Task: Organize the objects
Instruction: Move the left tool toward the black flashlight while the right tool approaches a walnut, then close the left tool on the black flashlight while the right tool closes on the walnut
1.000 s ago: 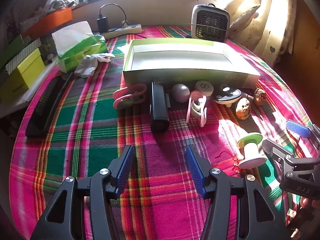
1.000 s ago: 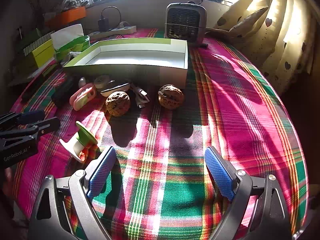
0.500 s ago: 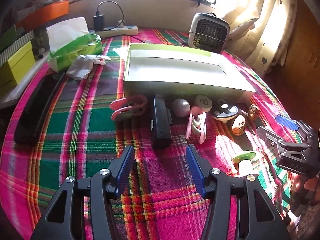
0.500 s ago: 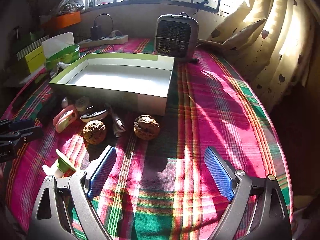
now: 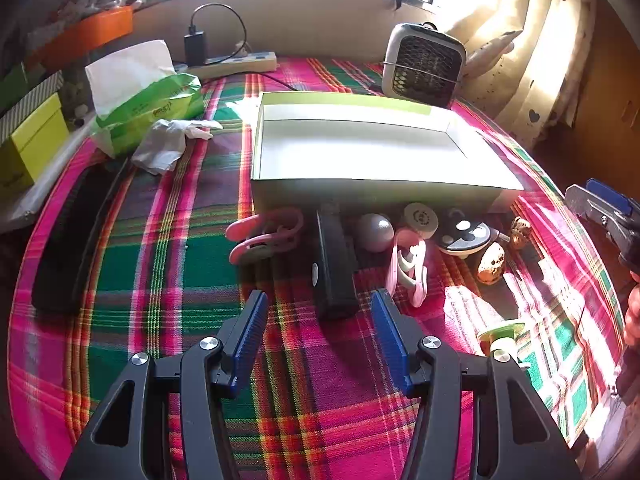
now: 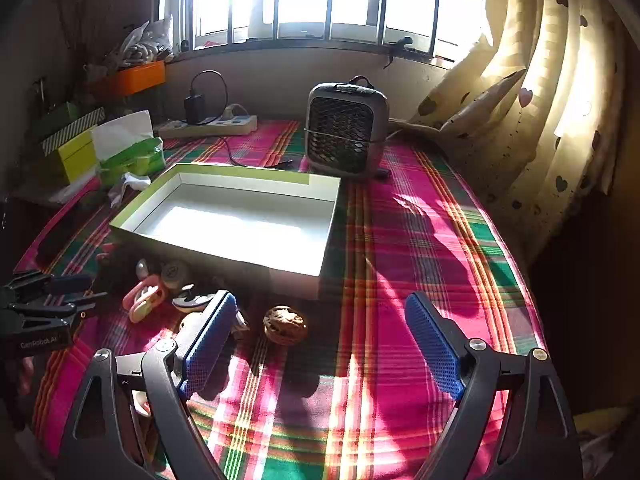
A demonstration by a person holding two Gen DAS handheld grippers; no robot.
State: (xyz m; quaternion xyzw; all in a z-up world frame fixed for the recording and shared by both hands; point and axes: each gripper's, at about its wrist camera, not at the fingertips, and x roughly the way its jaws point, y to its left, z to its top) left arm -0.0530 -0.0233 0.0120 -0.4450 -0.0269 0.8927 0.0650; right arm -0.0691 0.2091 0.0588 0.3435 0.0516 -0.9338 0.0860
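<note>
An empty white box with green rim (image 5: pixel 360 120) (image 6: pixel 240 178) sits mid-table. Small objects lie along its near side: a pink clip (image 5: pixel 264 236), a black bar (image 5: pixel 334 264), a grey ball (image 5: pixel 375 232), a white disc (image 5: pixel 420 220), a pink-and-white clip (image 5: pixel 406 264), a black-and-white round piece (image 5: pixel 464 236), two walnuts (image 5: pixel 491 262) (image 6: pixel 285 324) and a green-and-white spool (image 5: pixel 500 332). My left gripper (image 5: pixel 318 340) is open, just short of the black bar. My right gripper (image 6: pixel 320 348) is open above the cloth near a walnut.
A tissue pack (image 5: pixel 148 104), crumpled tissue (image 5: pixel 168 144), a long black case (image 5: pixel 72 236) and a yellow box (image 5: pixel 28 148) are at the left. A small fan heater (image 6: pixel 346 128) and power strip (image 6: pixel 208 126) stand at the back. A curtain (image 6: pixel 540 100) hangs right.
Both grippers have pulled back and risen, so the box and objects look farther away. The right gripper now shows the window and sits higher. Both stayed open.
</note>
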